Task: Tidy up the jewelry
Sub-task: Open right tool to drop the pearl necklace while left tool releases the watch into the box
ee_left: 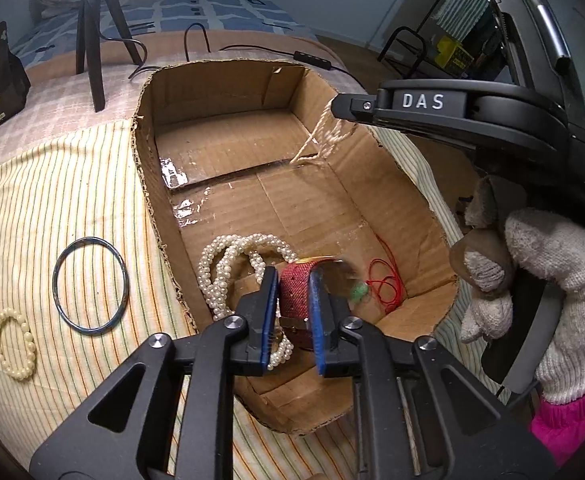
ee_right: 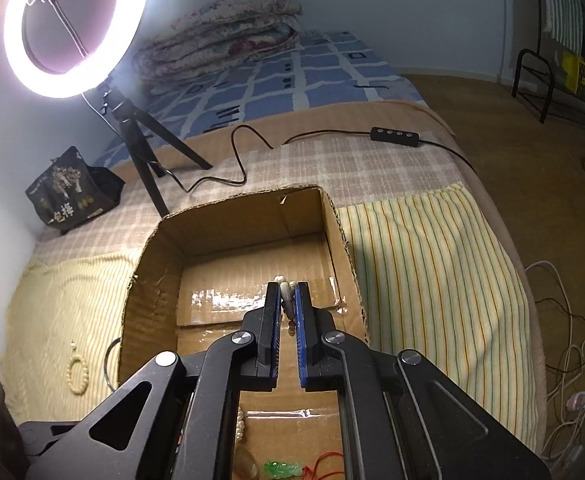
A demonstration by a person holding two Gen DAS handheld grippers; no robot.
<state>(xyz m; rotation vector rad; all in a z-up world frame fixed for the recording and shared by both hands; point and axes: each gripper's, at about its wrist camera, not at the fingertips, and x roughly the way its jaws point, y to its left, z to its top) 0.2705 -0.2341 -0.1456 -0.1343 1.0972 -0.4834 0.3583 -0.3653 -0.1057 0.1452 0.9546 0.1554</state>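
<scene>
My left gripper (ee_left: 292,276) is shut on a red sparkly bangle (ee_left: 295,292) and holds it over the near end of an open cardboard box (ee_left: 148,184). A white pearl necklace (ee_left: 220,268) and a red cord with a green pendant (ee_left: 384,284) lie in the box. My right gripper (ee_right: 287,286) is shut on a cream bead chain (ee_right: 286,292) that hangs over the box's far end; it also shows in the left wrist view (ee_left: 320,136). A dark thin bangle (ee_left: 90,286) and a cream bead bracelet (ee_left: 14,344) lie on the striped cloth left of the box.
The box stands on a striped cloth (ee_right: 432,272) over a bed. A ring light on a tripod (ee_right: 76,28), a black bag (ee_right: 68,192) and a cable with a remote (ee_right: 394,134) are behind it. Cables (ee_right: 572,360) lie on the floor at right.
</scene>
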